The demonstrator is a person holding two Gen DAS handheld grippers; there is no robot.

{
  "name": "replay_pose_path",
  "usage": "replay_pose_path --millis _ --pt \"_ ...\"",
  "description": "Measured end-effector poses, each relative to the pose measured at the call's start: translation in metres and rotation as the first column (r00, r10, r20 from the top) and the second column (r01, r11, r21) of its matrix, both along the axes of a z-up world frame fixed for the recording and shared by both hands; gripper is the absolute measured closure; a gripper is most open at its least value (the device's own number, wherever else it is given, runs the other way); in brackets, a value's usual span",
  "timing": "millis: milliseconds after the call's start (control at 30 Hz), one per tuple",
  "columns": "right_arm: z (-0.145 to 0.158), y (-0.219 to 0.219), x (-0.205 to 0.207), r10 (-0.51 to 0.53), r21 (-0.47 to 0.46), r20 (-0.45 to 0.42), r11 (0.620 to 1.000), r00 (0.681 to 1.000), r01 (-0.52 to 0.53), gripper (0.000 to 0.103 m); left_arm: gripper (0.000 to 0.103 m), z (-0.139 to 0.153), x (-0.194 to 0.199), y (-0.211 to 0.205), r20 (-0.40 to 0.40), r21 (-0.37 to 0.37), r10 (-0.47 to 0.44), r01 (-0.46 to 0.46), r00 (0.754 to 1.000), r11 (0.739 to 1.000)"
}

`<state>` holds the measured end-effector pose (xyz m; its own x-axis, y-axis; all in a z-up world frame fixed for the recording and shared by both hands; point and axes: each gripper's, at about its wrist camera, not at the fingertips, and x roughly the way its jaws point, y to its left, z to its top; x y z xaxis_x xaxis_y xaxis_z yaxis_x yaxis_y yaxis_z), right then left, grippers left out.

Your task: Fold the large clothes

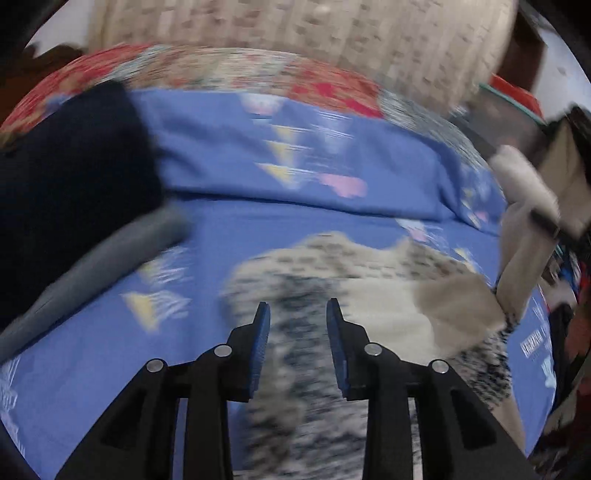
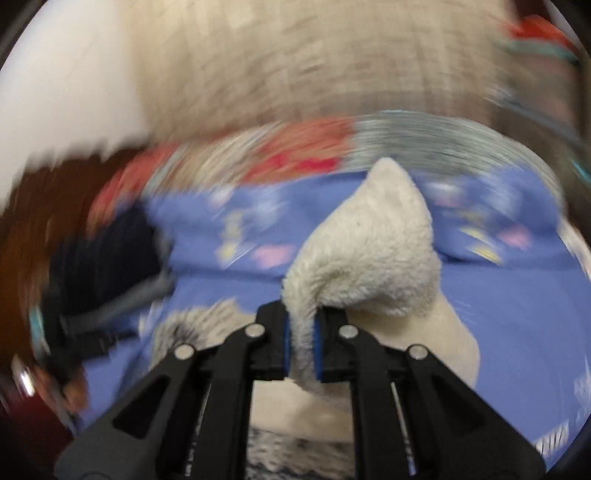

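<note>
A fleece garment, cream inside with a black-and-white speckled outside, lies on the blue patterned bedsheet. My left gripper is open and empty, hovering just above the garment's speckled part. My right gripper is shut on a cream fleece edge of the garment, which stands up in a peak above the fingers. In the left wrist view the right gripper lifts that cream edge at the far right. Both views are motion-blurred.
A dark navy cloth and a grey strip lie at the bed's left. A blue pillow and a red floral quilt sit at the back, against a beige patterned headboard. Clutter stands off the bed's right side.
</note>
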<state>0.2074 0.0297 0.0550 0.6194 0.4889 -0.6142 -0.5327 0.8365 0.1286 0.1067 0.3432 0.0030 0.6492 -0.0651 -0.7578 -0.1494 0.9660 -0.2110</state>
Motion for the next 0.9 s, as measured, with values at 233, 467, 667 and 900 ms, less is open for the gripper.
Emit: replay_pose_path --millis 233,467,667,900 --pt "-0.142 0.198 -0.063 0.345 -0.404 -0.110 0.841 0.932 -0.359 0.075 0.048 -0.031 -0.008 0.042 -0.086 -0.070 0.075 -0.081 0.993 0.994" --pt "-0.134 0.147 -0.092 0.365 -0.418 -0.038 0.839 0.930 -0.347 0.022 0.048 -0.031 0.011 0.015 -0.045 -0.079 -0.009 0.006 0.999 0.997" --pt "-0.080 0.020 -0.041 0.092 -0.164 -0.064 0.981 0.994 -0.101 0.022 0.048 -0.024 0.031 -0.024 0.014 -0.080 -0.071 0.072 0.997 0.994" --pt "-0.181 -0.102 0.048 -0.353 -0.213 -0.385 0.933 0.853 0.290 0.028 0.048 -0.114 0.080 -0.052 -0.239 0.100 -0.080 0.107 0.968 0.989"
